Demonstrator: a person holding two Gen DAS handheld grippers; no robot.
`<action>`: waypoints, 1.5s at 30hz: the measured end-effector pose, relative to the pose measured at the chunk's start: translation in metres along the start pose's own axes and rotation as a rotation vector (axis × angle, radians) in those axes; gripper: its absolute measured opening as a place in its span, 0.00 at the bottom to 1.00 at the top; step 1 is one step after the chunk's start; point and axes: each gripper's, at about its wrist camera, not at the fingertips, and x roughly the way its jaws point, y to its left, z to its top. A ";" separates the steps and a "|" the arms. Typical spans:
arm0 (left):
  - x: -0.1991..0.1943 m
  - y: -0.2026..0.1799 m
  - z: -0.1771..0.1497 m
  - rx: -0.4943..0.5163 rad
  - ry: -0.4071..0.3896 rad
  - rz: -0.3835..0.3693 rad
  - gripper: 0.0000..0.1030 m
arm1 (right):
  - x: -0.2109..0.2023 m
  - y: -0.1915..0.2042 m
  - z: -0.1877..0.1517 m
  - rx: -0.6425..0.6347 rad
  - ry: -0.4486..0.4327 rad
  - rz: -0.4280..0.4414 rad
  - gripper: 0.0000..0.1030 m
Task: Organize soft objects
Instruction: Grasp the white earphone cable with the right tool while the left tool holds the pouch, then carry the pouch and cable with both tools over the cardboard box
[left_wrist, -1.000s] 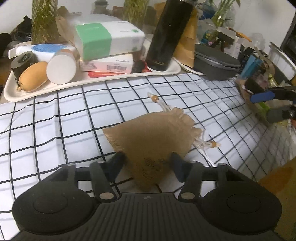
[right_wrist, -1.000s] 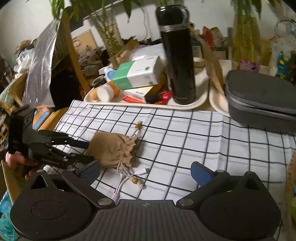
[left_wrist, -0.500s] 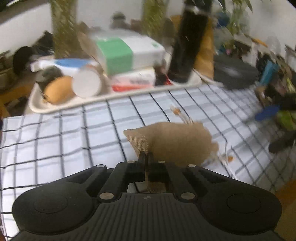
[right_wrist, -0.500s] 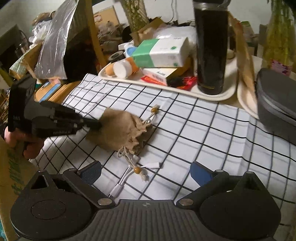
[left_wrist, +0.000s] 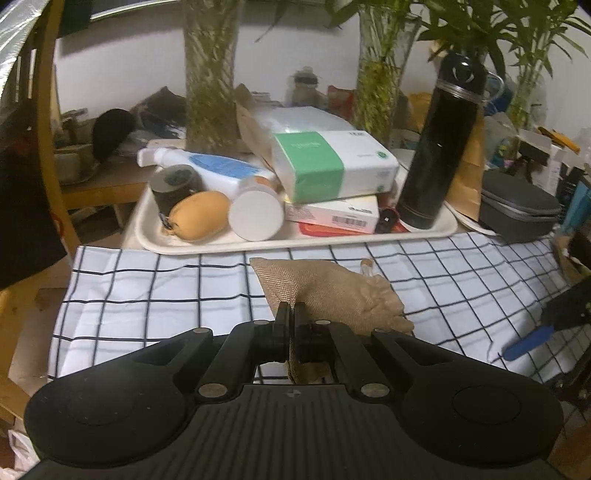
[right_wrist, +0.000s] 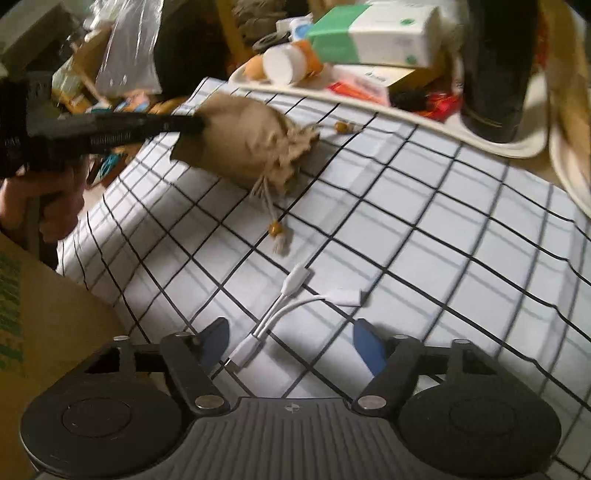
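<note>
A tan burlap drawstring pouch (left_wrist: 332, 291) hangs tilted just above the checked cloth (left_wrist: 147, 295), its corner pinched in my left gripper (left_wrist: 293, 314), which is shut on it. The right wrist view shows the same pouch (right_wrist: 247, 144) held from the left by that gripper (right_wrist: 195, 125), with its beaded cords (right_wrist: 275, 229) trailing on the cloth. My right gripper (right_wrist: 291, 343) points down over a white adapter cable (right_wrist: 291, 291). Its jaws are closing; the cable's near end lies between the blue pads (right_wrist: 367, 347), untouched.
A white tray (left_wrist: 258, 243) behind the cloth holds a tissue box (left_wrist: 332, 162), a black flask (left_wrist: 439, 147) and bottles. A grey case (left_wrist: 521, 206) sits at the back right. A cardboard box (right_wrist: 44, 302) stands past the cloth's left edge.
My left gripper shut on the pouch's corner and raised it off the cloth. My right gripper came down over the white cable and its jaws narrowed.
</note>
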 end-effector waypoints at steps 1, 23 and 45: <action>-0.001 0.001 -0.001 -0.004 0.001 0.000 0.02 | 0.000 0.003 0.001 -0.027 -0.011 -0.001 0.66; 0.007 -0.002 -0.005 0.006 0.041 -0.011 0.02 | 0.006 0.032 0.011 -0.289 0.007 -0.289 0.14; -0.020 -0.027 0.004 0.094 -0.010 -0.157 0.02 | -0.035 0.042 0.013 -0.231 -0.126 -0.353 0.06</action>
